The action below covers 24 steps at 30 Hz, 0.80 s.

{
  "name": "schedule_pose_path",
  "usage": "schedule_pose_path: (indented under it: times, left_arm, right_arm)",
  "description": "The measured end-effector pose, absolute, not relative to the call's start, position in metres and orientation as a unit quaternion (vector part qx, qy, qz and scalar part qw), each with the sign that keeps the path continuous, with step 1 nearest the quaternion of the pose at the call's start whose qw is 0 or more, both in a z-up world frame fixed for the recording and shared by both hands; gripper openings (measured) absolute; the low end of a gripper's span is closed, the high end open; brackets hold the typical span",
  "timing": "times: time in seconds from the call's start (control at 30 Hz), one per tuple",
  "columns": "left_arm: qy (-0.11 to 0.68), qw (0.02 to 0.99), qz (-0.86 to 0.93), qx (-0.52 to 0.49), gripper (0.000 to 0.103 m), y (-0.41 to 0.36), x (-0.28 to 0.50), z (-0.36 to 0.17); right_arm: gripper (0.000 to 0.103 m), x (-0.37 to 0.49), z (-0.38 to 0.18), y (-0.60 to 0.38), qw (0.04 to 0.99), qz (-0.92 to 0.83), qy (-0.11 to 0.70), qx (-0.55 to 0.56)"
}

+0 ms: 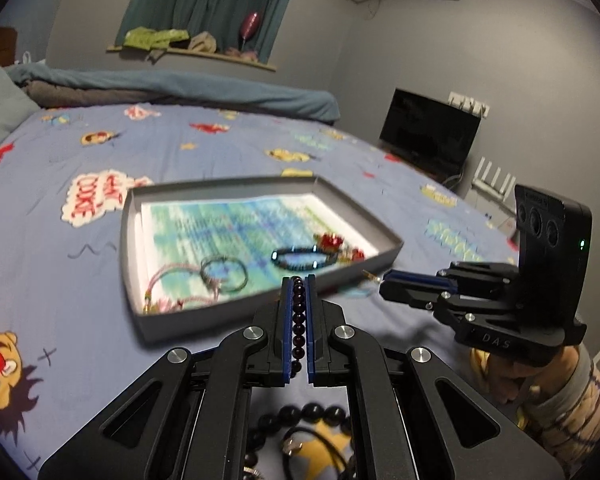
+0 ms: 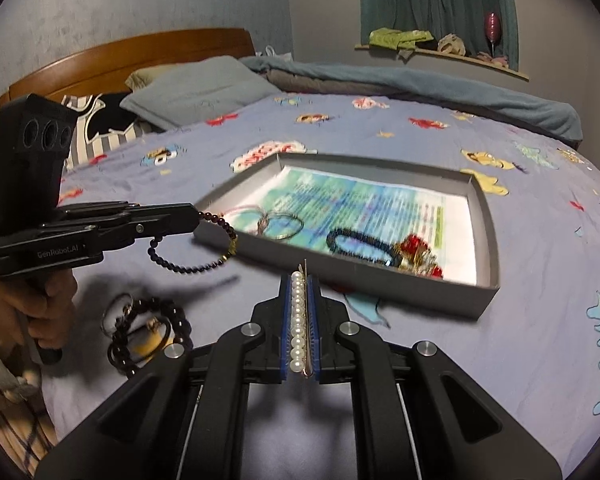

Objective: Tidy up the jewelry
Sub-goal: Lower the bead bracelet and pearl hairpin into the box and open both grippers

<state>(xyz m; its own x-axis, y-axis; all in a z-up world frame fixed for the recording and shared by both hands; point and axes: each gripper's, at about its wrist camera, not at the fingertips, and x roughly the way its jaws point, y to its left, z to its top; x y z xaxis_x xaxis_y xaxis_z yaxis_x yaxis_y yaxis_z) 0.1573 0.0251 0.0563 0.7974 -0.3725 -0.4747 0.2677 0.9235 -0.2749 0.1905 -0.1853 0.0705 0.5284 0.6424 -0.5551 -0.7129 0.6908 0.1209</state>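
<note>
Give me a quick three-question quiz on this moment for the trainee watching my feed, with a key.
1. True or false: the left gripper is empty.
2. What does the right gripper hold? A) a red charm B) a pearl hair clip C) a green ring
3. Fill in: the grey tray lies on the ____.

Key:
1. False. It is shut on a dark bead bracelet, which hangs from its fingers just outside the tray's near wall.
2. B. The pearls sit in a row between the fingers.
3. Bed. A black bead bracelet and red charms already lie in the tray.
</note>
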Motion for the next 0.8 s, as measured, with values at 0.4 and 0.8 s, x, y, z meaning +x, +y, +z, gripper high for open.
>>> schedule_pose_path:
  times: [0.4,0.8]
  left_arm:
    - [0.239,0.951,-0.146,-0.128,0.006,0.039,0.183,0.071]
    - [0.242,0.951,-0.108,-0.159,0.006,0.066,0.225,0.067]
  right_arm:
    - [0.008,0.224,0.087,-0.208,0.888,0.359,0.288,-0.008]
    - [0.008,0.277,0.077,-0.213,0.896,0.321,0.307,0.016]
